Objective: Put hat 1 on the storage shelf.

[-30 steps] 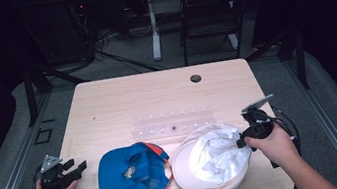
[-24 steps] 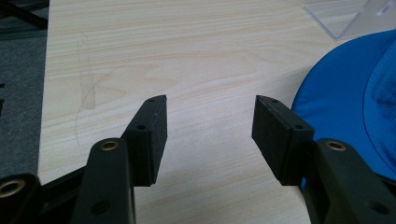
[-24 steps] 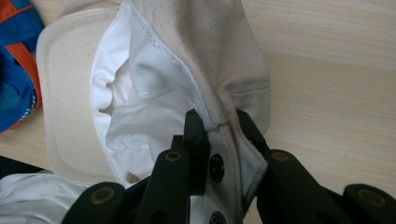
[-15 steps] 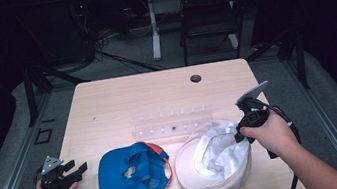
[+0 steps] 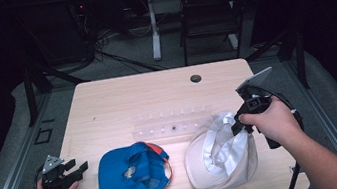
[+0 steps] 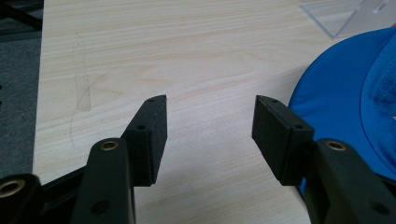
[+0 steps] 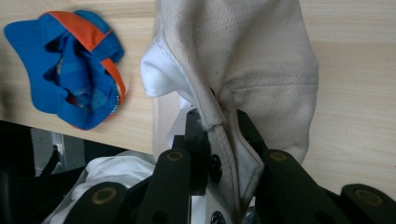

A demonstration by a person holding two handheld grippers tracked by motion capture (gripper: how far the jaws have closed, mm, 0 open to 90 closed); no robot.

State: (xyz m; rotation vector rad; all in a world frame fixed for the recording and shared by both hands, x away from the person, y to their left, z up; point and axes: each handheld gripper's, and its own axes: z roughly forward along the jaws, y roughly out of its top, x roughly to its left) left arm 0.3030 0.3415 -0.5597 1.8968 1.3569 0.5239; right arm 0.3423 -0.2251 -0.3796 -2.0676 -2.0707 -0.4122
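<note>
White cap (image 5: 220,152) sits at the right front of the tabletop (image 5: 123,106), crown side down and opening up, with its rear edge lifted off the wood. The right tool (image 5: 238,125) has that edge pinched: in the right gripper view the jaws are clamped tight on the folded cream band (image 7: 219,140) by the snap strap, and the rest of the cap hangs away from the tool toward the tabletop. From the grip the cap runs down and to the left in the high view, brim end resting near the front edge, so a lift has to carry the whole cap up from its right rear corner.

Just to its left, close but apart, lies the blue cap (image 5: 132,171) with an orange trim. Behind both, a clear acrylic rack (image 5: 173,122) lies across the middle of the tabletop, directly beyond the white cap; it looks the likely place for it.

The left tool (image 5: 74,170) rests at the left front with its jaws standing wide and nothing between them, the blue cap's brim (image 6: 336,107) just beside its right jaw. The right hand is much the nearer to the white cap.
</note>
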